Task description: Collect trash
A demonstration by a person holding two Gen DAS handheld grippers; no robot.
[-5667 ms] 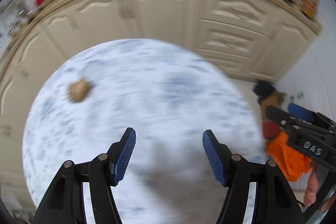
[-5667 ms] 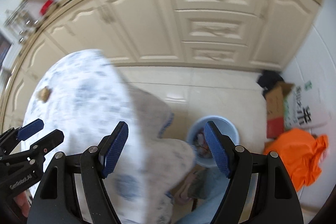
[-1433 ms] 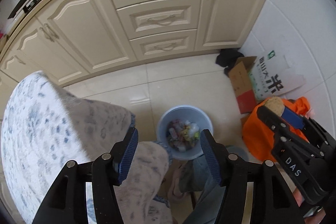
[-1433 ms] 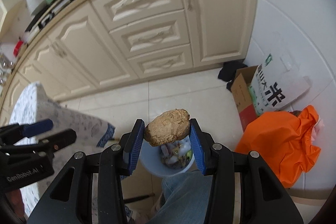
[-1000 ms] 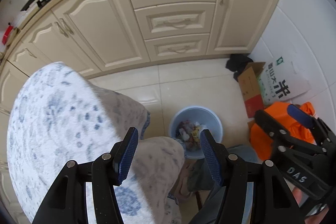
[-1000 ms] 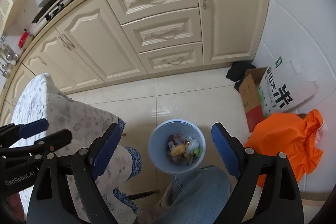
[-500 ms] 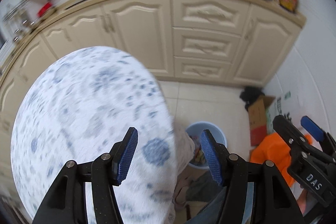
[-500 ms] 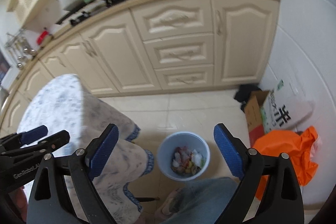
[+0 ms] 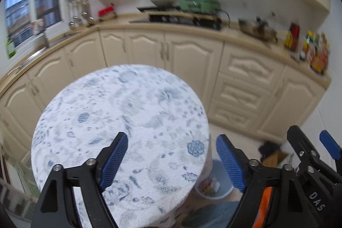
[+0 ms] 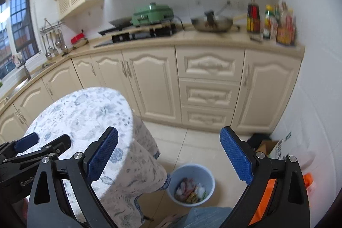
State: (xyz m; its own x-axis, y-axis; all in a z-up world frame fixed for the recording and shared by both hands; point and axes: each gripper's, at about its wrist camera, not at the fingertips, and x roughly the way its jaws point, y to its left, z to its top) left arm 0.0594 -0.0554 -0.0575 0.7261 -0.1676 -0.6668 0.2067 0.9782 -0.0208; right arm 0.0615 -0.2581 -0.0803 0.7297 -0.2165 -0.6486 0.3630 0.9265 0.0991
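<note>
Both hands rose from bin [image 10: 190, 184]; empty left tool [image 9: 172, 158] opening, "DAS"-marked right tool [image 10: 168, 155] wide, empty.

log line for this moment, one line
left gripper: opening, empty | right gripper: open, empty | trash bin: floor, holds trash | table: bare

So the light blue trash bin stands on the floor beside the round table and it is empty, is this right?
Not quite. The light blue trash bin does stand on the floor beside the round table, but it is not empty: the right wrist view shows colourful wrappers and scraps lying inside it.
</note>
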